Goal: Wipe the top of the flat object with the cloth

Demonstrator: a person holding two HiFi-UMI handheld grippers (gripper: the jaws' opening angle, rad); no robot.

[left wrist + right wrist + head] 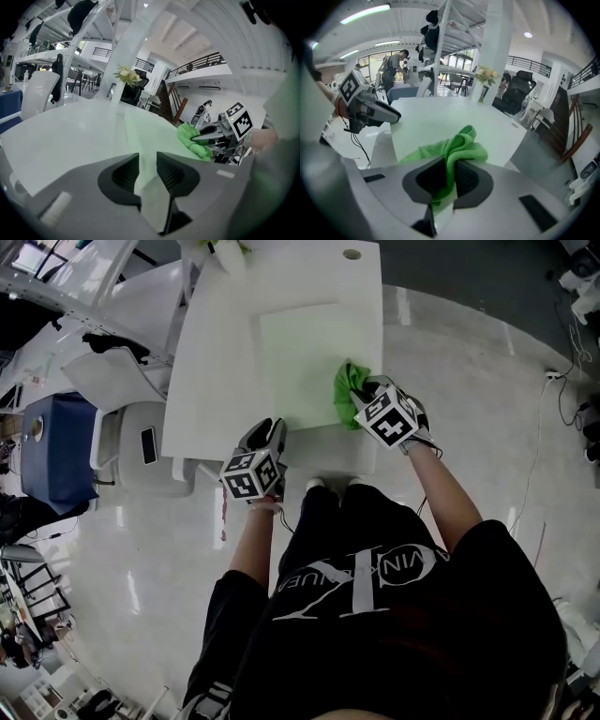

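Note:
A pale green flat board (305,352) lies on the white table (216,352). My left gripper (275,430) is at the board's near left corner. In the left gripper view the board's edge (140,131) runs between the jaws of that gripper (146,168), which are closed on it. My right gripper (366,392) is at the board's near right edge, shut on a bright green cloth (349,395). The cloth (461,145) bunches out in front of the right gripper's (449,176) jaws and rests on the board (422,131). The cloth (192,138) also shows from the left gripper.
A vase of flowers (124,75) stands at the table's far end, near a round hole (352,254) in the tabletop. A white chair (141,442) and a blue box (56,446) stand left of the table. A person (396,65) stands far off.

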